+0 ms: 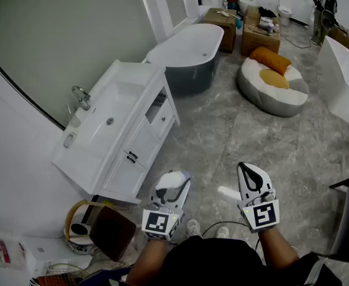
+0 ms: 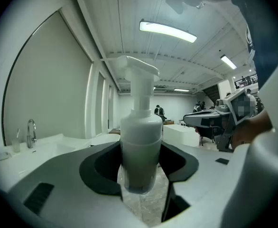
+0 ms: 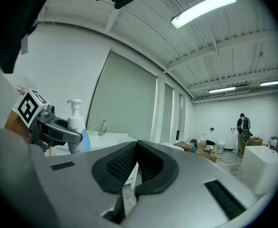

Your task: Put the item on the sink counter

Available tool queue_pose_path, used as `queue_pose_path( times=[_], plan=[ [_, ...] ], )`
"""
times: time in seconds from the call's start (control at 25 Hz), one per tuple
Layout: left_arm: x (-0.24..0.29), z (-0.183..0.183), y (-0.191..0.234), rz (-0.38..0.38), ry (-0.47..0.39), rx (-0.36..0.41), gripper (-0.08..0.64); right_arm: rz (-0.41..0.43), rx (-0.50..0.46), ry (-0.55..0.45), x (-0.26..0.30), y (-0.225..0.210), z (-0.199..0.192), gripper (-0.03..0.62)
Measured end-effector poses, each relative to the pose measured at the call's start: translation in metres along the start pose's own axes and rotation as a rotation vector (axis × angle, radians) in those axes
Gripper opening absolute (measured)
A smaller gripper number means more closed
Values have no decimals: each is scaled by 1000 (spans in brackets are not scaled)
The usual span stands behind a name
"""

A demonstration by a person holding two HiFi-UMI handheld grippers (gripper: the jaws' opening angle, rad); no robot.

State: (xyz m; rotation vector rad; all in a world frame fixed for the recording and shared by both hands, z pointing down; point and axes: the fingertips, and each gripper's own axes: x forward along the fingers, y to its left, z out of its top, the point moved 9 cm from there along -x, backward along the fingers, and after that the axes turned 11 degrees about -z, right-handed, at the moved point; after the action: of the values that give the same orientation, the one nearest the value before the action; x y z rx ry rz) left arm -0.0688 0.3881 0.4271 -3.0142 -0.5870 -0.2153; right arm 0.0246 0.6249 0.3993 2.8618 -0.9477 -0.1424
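The left hand-held gripper [image 2: 140,171] clamps a white pump bottle [image 2: 140,137]; beside it, the right hand-held gripper [image 3: 135,161] has its jaws together, empty.

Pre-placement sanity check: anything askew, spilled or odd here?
Nothing spilled. The white plastic pump bottle sits upright, clamped in the left gripper. Only oddity: a drawer of the white sink cabinet looks pulled open.

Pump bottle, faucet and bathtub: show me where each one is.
pump bottle [image 2: 140,146], left gripper view, on its translucent body.
faucet [image 1: 82,96], head view, on its chrome spout.
bathtub [image 1: 189,79], head view, on its dark outer wall.
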Motion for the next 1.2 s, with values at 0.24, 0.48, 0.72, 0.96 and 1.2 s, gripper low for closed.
queue_pose_path(
  times=[0.24, 0.48, 0.72, 0.96, 1.2],
  plan=[
    [-8, -4, 15, 7, -9, -11, 250, 20, -8, -1, 14, 16, 0, 12],
    [-30, -12, 52, 60, -17, -34, 250, 78, 16, -46, 43, 51, 7, 14],
    [-70, -23, 94, 121, -27, -59, 250, 148, 52, -37, 76, 101, 13, 14],
    [-107, -27, 129, 205, -27, -72, 250, 261, 46, -14, 112, 152, 17, 14],
    [-124, -35, 165, 317, -27, -96, 250, 419, 78, -82, 164, 191, 20, 14]
  ],
)
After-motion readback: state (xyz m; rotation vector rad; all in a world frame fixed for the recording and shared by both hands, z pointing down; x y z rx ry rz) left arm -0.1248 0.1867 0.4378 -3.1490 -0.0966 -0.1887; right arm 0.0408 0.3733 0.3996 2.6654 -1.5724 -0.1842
